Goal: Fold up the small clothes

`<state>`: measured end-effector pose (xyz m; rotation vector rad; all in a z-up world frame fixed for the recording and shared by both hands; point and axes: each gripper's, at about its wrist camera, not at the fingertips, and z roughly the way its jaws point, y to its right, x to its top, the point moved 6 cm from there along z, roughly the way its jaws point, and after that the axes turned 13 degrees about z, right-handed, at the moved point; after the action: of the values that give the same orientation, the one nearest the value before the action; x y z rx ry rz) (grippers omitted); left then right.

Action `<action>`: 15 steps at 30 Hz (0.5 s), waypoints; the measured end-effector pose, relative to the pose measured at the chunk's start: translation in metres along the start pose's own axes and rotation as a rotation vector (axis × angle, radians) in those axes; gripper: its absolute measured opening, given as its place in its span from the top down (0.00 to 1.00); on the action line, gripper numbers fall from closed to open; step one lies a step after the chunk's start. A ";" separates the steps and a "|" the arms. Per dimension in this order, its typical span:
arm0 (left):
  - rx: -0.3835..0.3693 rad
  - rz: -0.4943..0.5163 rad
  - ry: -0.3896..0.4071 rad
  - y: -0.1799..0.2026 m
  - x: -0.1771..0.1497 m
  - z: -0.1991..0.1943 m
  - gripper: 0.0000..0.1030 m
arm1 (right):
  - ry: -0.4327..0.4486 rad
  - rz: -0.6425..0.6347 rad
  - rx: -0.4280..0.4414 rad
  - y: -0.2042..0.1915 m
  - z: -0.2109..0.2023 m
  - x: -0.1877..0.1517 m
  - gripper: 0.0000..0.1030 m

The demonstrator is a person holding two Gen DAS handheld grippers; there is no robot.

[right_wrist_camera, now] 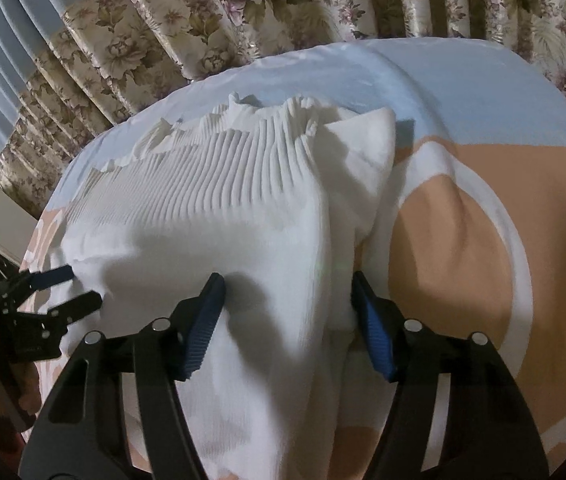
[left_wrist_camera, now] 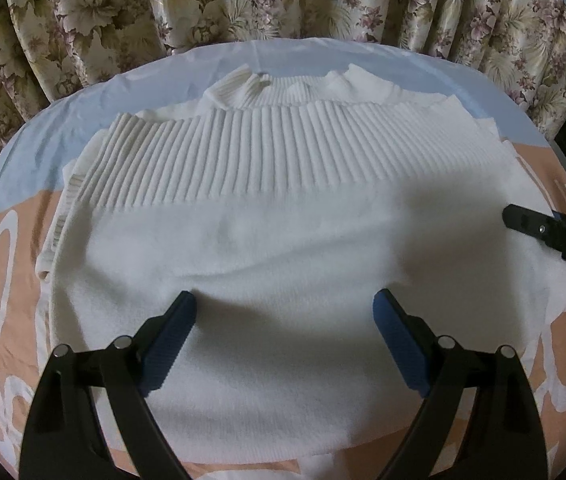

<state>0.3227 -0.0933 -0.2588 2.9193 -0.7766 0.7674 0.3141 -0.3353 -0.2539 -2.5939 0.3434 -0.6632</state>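
Sweater [left_wrist_camera: 283, 240], white knit with a ribbed band, lies folded on the bed sheet [left_wrist_camera: 15, 216], which is peach with white shapes near the camera and pale blue farther back. The left gripper [left_wrist_camera: 285, 304] hangs over the sweater's smooth near part with its blue-padded fingers [left_wrist_camera: 171, 336] spread wide, nothing between them. The right gripper [right_wrist_camera: 289, 294] is also spread, its fingers [right_wrist_camera: 373, 328] straddling a raised fold at the sweater's right edge without pinching it. In the left wrist view the right gripper's body enters at the right edge, carrying white letters that read "DA" before the frame cuts them off. Floral curtains [left_wrist_camera: 283, 0] hang behind the bed.
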 end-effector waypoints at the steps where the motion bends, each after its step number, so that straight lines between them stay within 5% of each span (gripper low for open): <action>1: -0.001 0.000 0.000 0.000 0.000 0.001 0.12 | 0.000 -0.005 -0.002 0.000 0.000 -0.001 0.38; 7: -0.001 -0.003 -0.001 0.000 0.001 0.003 0.11 | 0.012 -0.026 -0.015 -0.001 0.001 -0.001 0.43; 15: 0.023 0.015 0.006 0.001 0.001 0.008 0.09 | 0.018 -0.063 -0.055 -0.009 0.005 0.001 0.70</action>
<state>0.3262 -0.0961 -0.2651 2.9334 -0.7957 0.7913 0.3192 -0.3260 -0.2534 -2.6618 0.2901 -0.7089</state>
